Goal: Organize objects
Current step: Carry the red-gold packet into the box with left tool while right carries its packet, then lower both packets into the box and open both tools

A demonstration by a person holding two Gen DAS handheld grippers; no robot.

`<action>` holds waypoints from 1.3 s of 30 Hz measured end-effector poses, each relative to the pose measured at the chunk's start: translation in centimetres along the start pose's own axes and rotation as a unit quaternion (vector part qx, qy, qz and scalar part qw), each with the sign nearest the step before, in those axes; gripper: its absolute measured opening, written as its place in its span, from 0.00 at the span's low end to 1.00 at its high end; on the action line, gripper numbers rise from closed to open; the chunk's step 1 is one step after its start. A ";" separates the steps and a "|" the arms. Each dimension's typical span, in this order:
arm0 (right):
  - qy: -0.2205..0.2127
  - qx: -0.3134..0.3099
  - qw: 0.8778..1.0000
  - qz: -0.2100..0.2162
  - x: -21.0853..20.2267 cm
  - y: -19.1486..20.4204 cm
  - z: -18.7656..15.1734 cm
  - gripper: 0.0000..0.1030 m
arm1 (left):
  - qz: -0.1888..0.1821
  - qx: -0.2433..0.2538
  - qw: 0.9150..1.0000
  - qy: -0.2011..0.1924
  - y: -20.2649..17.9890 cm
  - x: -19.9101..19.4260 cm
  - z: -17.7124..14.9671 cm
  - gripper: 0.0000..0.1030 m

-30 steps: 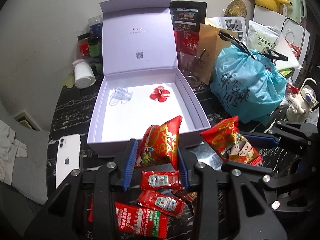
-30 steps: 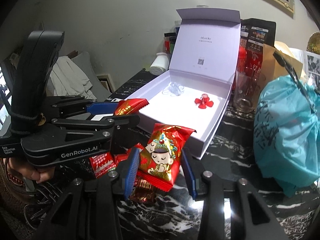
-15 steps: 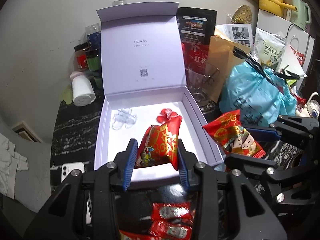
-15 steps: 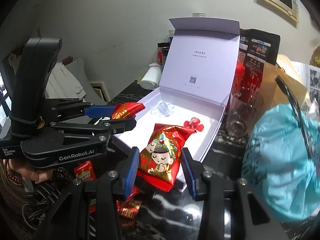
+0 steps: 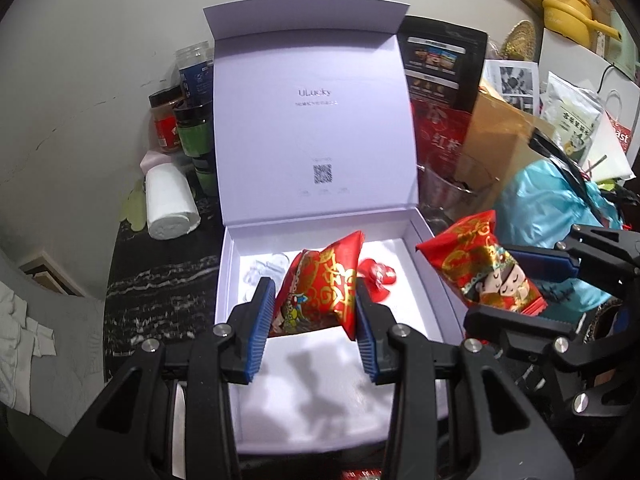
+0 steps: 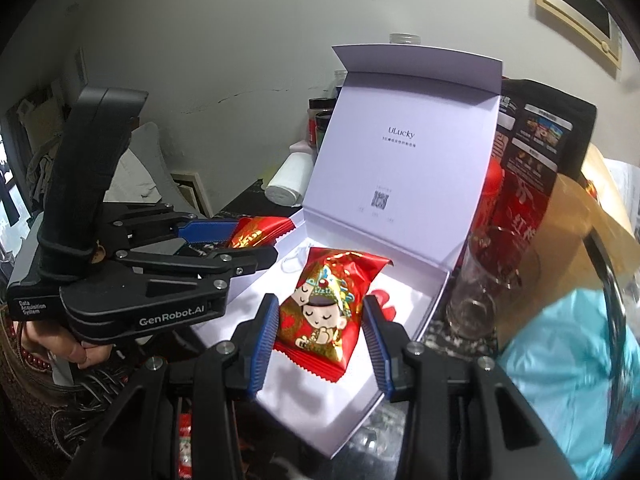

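Both grippers angled downward, side by side over the open lilac box (image 5: 430, 240). Left gripper (image 5: 312, 308) clamped on one red snack packet (image 5: 324, 284), held above the box's white floor. Right gripper (image 6: 320, 330) clamped on a second red packet (image 6: 328, 312), likewise over the box. Count: two packets, two grippers, one box

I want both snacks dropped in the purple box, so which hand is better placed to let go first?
Left. The left gripper holds its red snack packet squarely over the open box's white floor. The right gripper's packet probably hangs nearer the box's right wall.
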State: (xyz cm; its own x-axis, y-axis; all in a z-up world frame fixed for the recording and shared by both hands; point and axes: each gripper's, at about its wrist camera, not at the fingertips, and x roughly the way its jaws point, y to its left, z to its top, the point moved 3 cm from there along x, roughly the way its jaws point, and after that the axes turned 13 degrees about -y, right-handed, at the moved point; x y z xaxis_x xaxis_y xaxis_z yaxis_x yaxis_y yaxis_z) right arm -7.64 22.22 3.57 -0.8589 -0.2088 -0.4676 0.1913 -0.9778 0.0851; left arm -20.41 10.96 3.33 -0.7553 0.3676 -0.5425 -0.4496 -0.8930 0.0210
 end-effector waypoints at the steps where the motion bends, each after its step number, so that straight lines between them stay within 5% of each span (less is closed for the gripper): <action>1: 0.002 0.000 1.000 0.001 0.6 -0.2 0.2 0.41 | 0.002 0.003 1.000 -0.001 0.2 0.5 0.2 0.36; 15: 0.012 0.012 1.000 -0.003 6.5 -2.9 2.0 0.41 | 0.011 -0.005 1.000 -0.002 2.8 5.8 2.2 0.36; 39: 0.091 0.034 0.995 -0.006 13.3 -5.4 -1.9 0.41 | -0.026 -0.007 0.995 0.092 2.3 11.5 -1.5 0.36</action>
State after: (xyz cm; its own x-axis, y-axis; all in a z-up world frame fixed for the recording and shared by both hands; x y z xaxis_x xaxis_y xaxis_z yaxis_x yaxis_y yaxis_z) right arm -19.18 24.71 -4.75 -0.7599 -0.1967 -0.6195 0.1432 -0.9804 0.1357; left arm -29.38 12.77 -4.07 -0.6302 0.3611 -0.6874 -0.4787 -0.8777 -0.0222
